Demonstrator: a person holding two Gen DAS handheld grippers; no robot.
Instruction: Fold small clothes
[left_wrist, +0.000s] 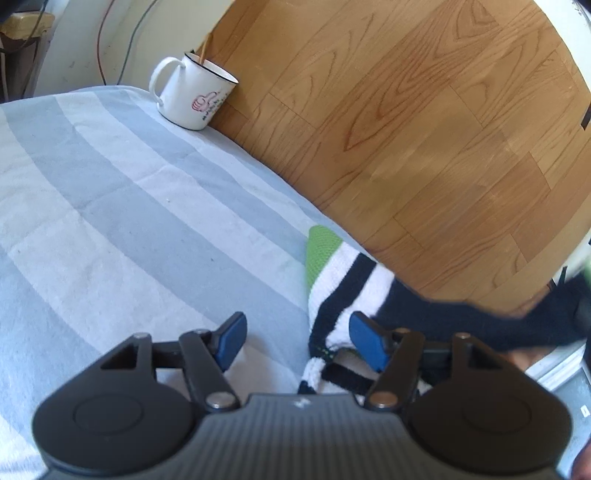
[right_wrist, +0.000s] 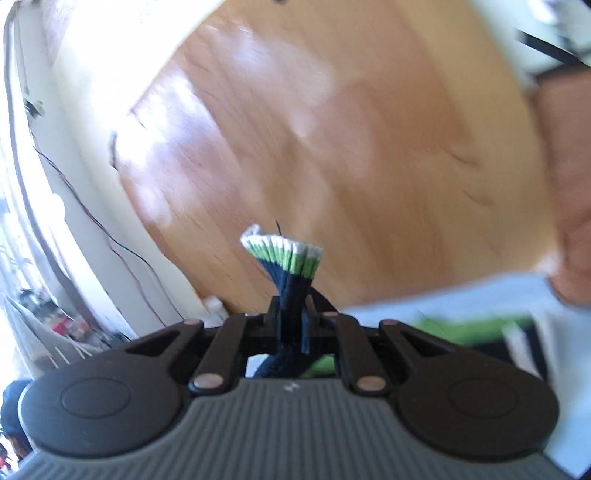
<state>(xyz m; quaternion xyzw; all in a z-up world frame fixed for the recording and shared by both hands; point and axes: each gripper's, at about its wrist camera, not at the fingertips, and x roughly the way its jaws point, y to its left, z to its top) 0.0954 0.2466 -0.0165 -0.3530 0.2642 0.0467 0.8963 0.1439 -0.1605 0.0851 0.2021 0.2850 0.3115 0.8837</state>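
A small knitted garment (left_wrist: 343, 277) with green, white and navy stripes lies at the right edge of the striped blue and white cloth (left_wrist: 129, 206) on the table. My left gripper (left_wrist: 299, 341) is open just above the cloth, its right pad over the garment's edge. My right gripper (right_wrist: 291, 321) is shut on a bunched navy, green and white hem of the garment (right_wrist: 286, 258), lifted up; the rest of the garment (right_wrist: 472, 328) hangs blurred below on the right.
A white enamel mug (left_wrist: 194, 96) with a stick in it stands at the table's far edge. Wooden floor (left_wrist: 424, 129) lies beyond the table edge. Cables run along the wall (right_wrist: 110, 236) at left.
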